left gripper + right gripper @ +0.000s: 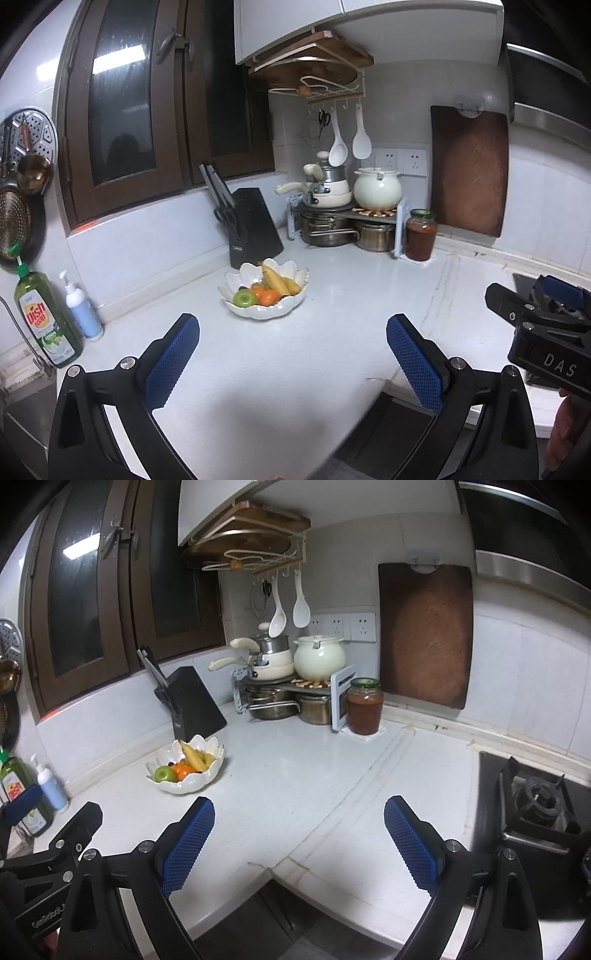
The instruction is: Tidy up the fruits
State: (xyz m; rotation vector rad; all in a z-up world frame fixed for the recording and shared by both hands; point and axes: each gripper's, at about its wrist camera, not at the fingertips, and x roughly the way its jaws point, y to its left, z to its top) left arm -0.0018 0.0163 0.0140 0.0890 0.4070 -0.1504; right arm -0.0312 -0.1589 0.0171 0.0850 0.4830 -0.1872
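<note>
A white petal-rimmed bowl [291,308] stands on the white counter and holds bananas [277,281], a green apple [244,297] and oranges [267,296]. It also shows in the right wrist view [207,775], with the bananas [194,757], the apple [164,774] and an orange [181,770]. My left gripper [291,328] is open and empty, well short of the bowl. My right gripper [299,812] is open and empty, to the right of the bowl. Each gripper shows at the edge of the other's view.
A black knife block [255,225] stands behind the bowl. Pots on a rack [343,221] and a jar [421,234] fill the corner. A cutting board [471,171] leans on the wall. Dish soap [48,319] stands left. A gas stove [535,805] is right.
</note>
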